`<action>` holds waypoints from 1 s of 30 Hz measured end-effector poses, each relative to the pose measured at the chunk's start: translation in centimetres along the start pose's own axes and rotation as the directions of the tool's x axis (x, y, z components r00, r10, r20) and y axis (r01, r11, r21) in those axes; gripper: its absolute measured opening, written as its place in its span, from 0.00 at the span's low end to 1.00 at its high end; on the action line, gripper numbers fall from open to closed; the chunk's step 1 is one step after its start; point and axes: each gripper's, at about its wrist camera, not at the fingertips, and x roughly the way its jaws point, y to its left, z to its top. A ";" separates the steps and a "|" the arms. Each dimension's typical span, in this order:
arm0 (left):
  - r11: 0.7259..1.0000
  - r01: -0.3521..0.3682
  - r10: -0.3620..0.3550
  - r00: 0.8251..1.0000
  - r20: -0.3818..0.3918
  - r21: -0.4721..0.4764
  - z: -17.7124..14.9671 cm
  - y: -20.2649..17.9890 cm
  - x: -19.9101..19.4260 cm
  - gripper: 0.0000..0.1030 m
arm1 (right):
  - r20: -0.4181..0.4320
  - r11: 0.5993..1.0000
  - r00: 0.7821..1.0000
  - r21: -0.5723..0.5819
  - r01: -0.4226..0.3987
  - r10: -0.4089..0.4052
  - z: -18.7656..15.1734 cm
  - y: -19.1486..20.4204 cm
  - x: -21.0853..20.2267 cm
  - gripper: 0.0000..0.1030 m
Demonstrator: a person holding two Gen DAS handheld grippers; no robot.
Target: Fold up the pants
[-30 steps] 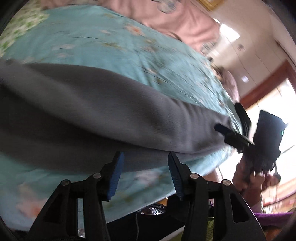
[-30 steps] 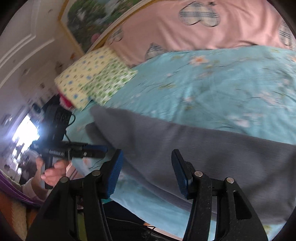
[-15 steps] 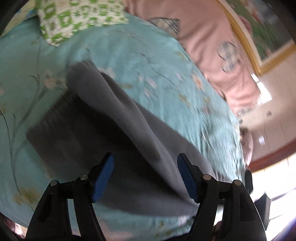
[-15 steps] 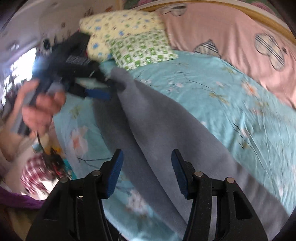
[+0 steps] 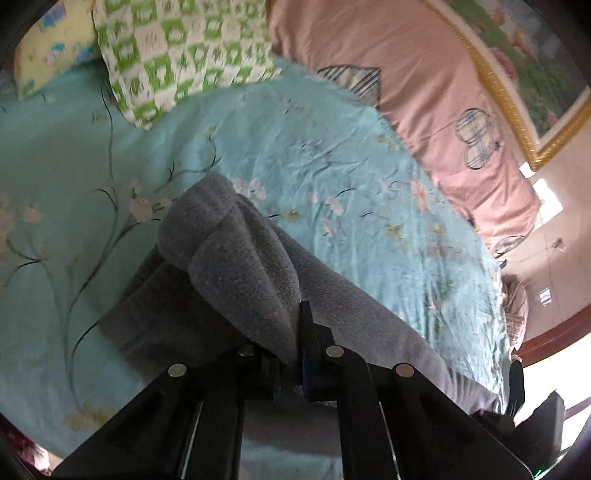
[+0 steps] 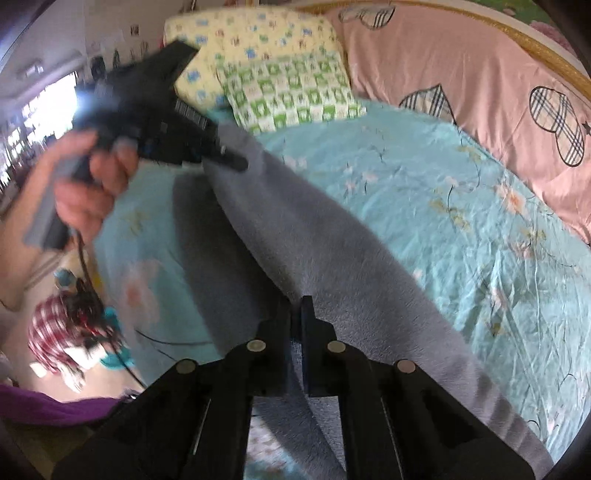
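- Grey fleece pants (image 5: 236,266) are laid lengthwise on the bed, with one edge lifted off the sheet at two places.
- The left claw (image 5: 297,332) is seen clamped tight on a bunched fold of the pants near one end; the cloth is gathered into a soft hump just ahead of its fingers.
- The right claw (image 6: 295,317) is likewise pressed closed on the edge of the same pants, farther along the garment.
- In the right wrist view the left claw is also visible, carried by a hand (image 6: 88,184), with the grey cloth pinched at its tip.
- The step in hand is judged to be the grasp of one long edge at both ends, made in readiness for a lengthwise fold; the fold itself is not yet laid down.
- For the next move, both pinched points would need to be raised together and carried across to the opposite edge, kept level so that the fleece is not twisted or dragged.
- A turquoise bed sheet (image 5: 351,155) with a floral print is spread beneath, lightly creased.
- A green checked pillow (image 5: 184,59) and a yellow patterned pillow (image 6: 255,33) are set at the head, a pink quilt (image 6: 461,70) lies along the far side, and a gold-framed picture (image 5: 517,74) hangs on the wall.
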 end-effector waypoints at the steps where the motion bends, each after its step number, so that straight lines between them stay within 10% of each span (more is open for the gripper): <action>1: 1.000 0.010 -0.010 1.000 0.011 0.007 -0.4 -0.1 -0.9 0.06 | 0.017 1.000 1.000 0.006 -0.019 0.019 0.2 0.0 -0.8 0.05; 18: 1.000 -0.016 0.016 0.998 -0.053 0.004 -5.8 4.9 0.2 0.19 | -0.141 0.991 0.981 0.054 -0.125 0.132 -3.2 1.1 2.9 0.07; 20: 0.999 -0.033 0.034 0.999 -0.037 0.004 -5.9 5.0 -0.4 0.22 | -0.151 0.988 0.978 0.078 -0.136 0.146 -3.1 0.7 3.2 0.11; 24: 0.996 -0.094 0.094 0.996 -0.001 0.003 -6.0 5.2 -2.2 0.41 | -0.130 0.982 0.977 0.105 -0.155 0.168 -2.9 0.6 2.4 0.50; 30: 0.991 -0.121 0.123 0.992 0.022 -0.055 -5.8 6.2 -3.8 0.49 | -0.035 0.970 0.978 0.135 -0.201 0.207 -1.5 0.3 0.1 0.51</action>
